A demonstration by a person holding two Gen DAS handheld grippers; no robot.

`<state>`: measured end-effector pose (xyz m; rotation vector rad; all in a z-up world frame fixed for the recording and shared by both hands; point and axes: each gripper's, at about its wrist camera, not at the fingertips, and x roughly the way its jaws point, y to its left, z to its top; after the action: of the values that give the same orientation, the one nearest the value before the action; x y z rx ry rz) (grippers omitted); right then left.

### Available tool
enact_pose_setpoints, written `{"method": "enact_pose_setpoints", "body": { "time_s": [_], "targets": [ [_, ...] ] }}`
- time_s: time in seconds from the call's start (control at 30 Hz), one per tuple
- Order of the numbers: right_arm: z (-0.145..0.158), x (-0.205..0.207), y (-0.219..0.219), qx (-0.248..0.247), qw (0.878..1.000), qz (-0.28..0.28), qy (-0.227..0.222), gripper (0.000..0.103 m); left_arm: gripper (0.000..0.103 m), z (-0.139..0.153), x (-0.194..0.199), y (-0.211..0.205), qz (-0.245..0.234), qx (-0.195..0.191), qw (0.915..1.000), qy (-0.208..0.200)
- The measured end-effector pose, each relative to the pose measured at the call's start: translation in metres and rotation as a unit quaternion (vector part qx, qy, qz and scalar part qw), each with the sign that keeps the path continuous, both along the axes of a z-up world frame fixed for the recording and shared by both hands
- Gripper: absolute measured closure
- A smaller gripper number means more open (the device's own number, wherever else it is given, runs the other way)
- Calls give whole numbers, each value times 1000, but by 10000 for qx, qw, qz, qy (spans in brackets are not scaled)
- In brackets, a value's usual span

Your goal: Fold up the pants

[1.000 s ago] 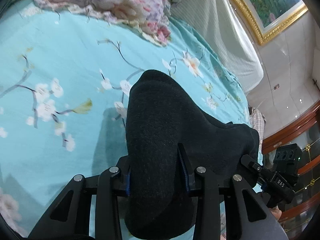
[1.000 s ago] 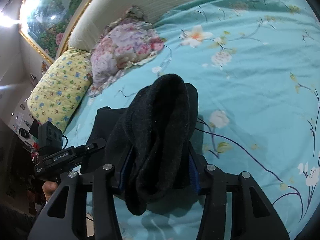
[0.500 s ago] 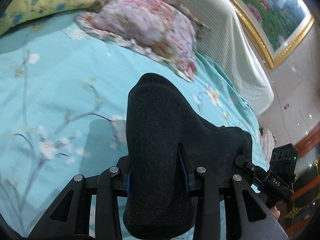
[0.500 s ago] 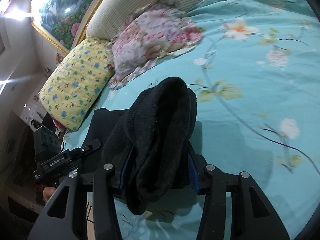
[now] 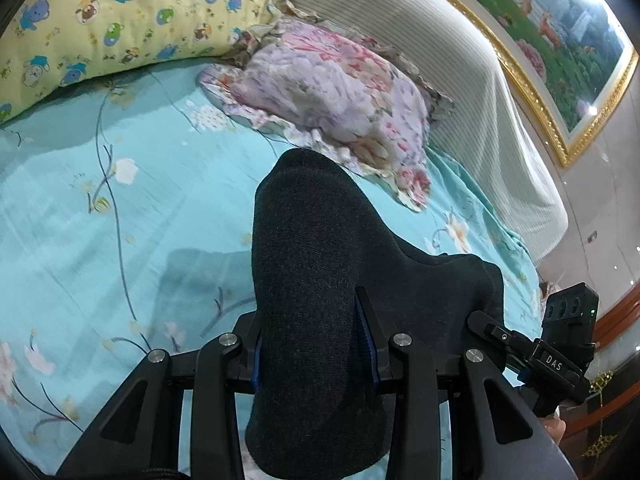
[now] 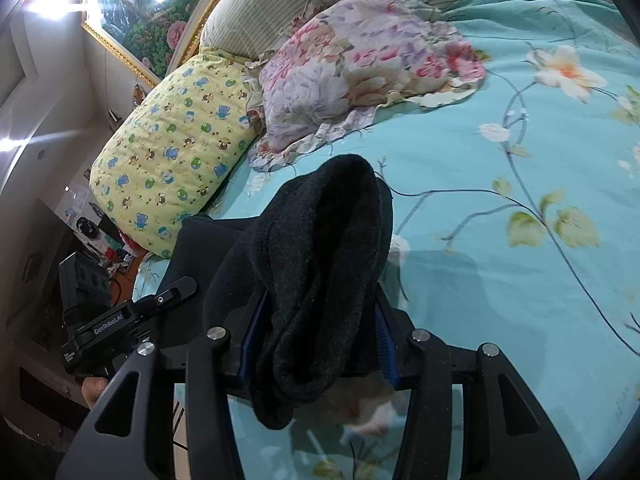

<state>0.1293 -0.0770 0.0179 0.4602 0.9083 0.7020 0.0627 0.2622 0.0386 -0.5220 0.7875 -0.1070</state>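
The pants are dark charcoal knit fabric. In the left wrist view my left gripper (image 5: 314,344) is shut on a thick fold of the pants (image 5: 312,264), which bulges up between the fingers and hides the fingertips. In the right wrist view my right gripper (image 6: 316,336) is shut on another bunched end of the pants (image 6: 320,264). Both ends are held above the turquoise floral bedsheet (image 5: 120,208), with the cloth spanning between the grippers. The right gripper shows at the right edge of the left wrist view (image 5: 560,344), the left gripper at the left of the right wrist view (image 6: 112,320).
A pink floral pillow (image 5: 332,92) and a yellow cartoon-print pillow (image 5: 120,12) lie at the head of the bed, against a striped padded headboard (image 5: 460,80). A gold-framed painting (image 5: 560,40) hangs above. The bed's left edge and floor clutter show in the right wrist view (image 6: 80,224).
Both grippers have carried the pants toward the head of the bed; the pillows and headboard now fill more of both views. The grip on the cloth is unchanged.
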Motion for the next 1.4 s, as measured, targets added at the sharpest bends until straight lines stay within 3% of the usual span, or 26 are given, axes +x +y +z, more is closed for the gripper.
{"method": "enact_pose_setpoints", "body": {
  "time_s": [0.37, 0.8, 1.4],
  "targets": [
    [-12, 34, 32, -22, 9997, 163, 162, 53, 66, -6, 27, 19, 194, 151, 9997, 20],
    [-16, 63, 54, -245, 9992, 321, 5, 52, 65, -20, 44, 33, 365, 160, 9991, 107],
    [-36, 69, 47, -268, 9993, 258, 87, 34, 46, -38, 47, 34, 428, 271, 9984, 250]
  ]
}}
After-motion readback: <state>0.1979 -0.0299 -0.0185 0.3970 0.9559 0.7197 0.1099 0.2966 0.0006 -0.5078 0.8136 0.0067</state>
